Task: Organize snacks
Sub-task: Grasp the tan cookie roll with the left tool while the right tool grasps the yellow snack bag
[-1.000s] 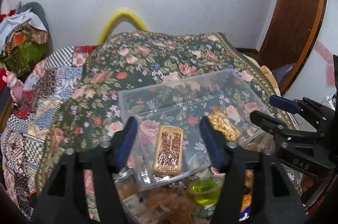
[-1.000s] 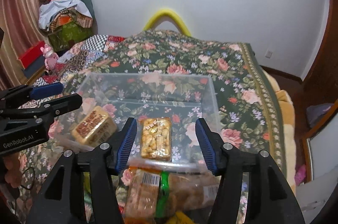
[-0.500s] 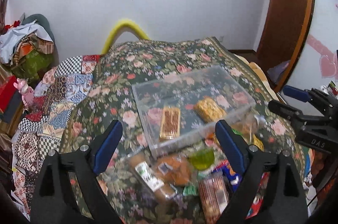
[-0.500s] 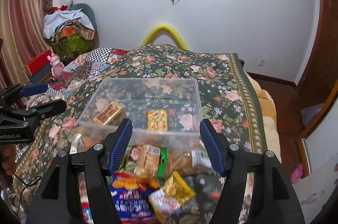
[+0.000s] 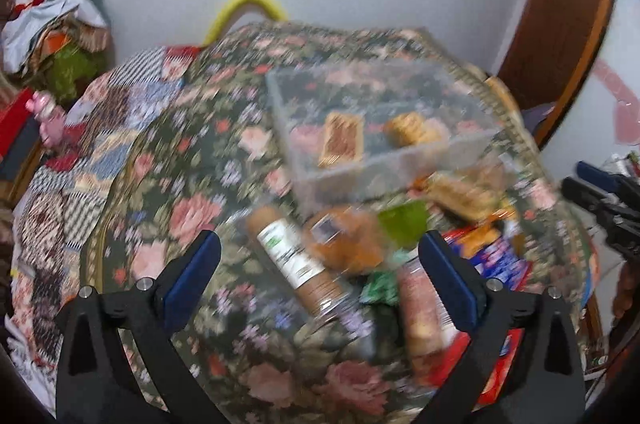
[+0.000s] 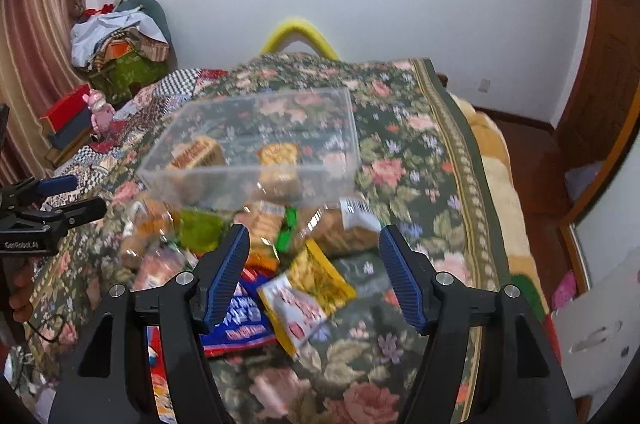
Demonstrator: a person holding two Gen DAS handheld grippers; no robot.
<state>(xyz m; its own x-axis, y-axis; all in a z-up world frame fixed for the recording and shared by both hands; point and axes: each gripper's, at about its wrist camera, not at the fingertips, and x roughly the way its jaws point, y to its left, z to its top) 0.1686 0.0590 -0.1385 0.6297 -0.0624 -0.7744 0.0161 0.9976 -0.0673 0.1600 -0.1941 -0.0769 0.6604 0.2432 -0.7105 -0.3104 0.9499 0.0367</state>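
A clear plastic box stands on the floral bedspread. It holds a brown bar pack and a yellow biscuit pack. In front of it lies a heap of snacks: a long pack with a white label, a green pack, a yellow packet and a blue packet. My left gripper hangs above the heap, its jaws opening wide with nothing between them. My right gripper hovers over the heap, part open and holding nothing.
The floral bedspread drops off at its right edge toward a wooden door. A patchwork quilt covers the left side. A heap of clothes and a pink toy sit at the back left.
Both grippers have drawn back from the box, so the snack heap in front of it has come into view. The left jaws have spread much wider; the right ones a little.
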